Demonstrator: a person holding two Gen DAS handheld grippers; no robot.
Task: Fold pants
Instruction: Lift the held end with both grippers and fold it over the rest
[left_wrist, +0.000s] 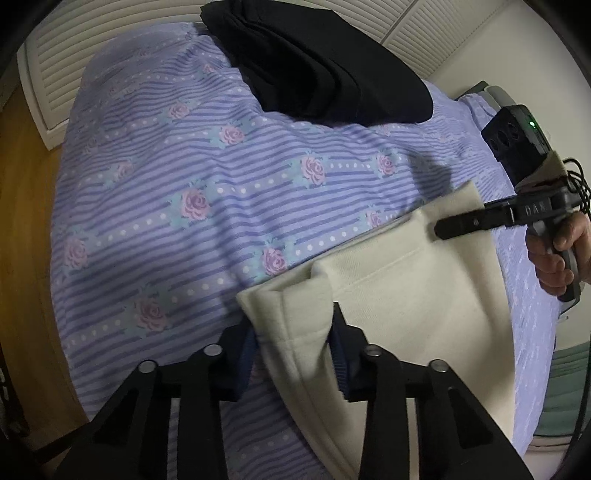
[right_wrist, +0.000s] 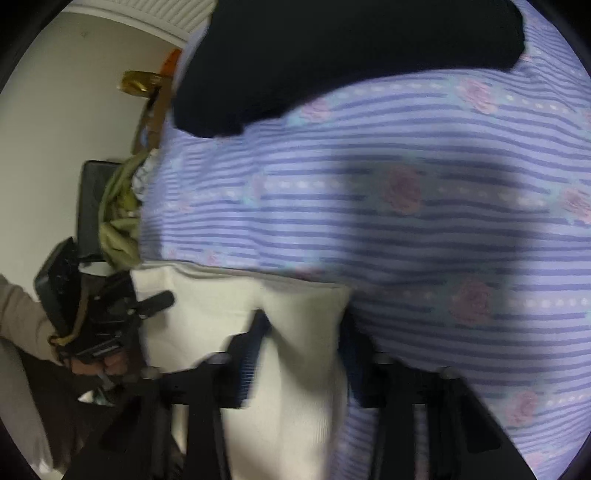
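Observation:
The cream pants (left_wrist: 413, 295) lie folded on a purple striped, rose-patterned bedspread (left_wrist: 207, 177). My left gripper (left_wrist: 293, 332) is shut on a folded corner of the pants at the near left. My right gripper (left_wrist: 441, 230) comes in from the right, its fingertips at the pants' far right corner. In the right wrist view my right gripper (right_wrist: 303, 343) is shut on a fold of the cream pants (right_wrist: 295, 387), and the left gripper (right_wrist: 162, 302) shows at the left, held by a hand.
A stack of folded black clothes (left_wrist: 317, 62) lies at the far side of the bed, also in the right wrist view (right_wrist: 332, 48). Wooden floor (left_wrist: 22, 229) lies left of the bed. White louvered doors (left_wrist: 66, 48) stand behind. Green cloth (right_wrist: 122, 221) hangs beside the bed.

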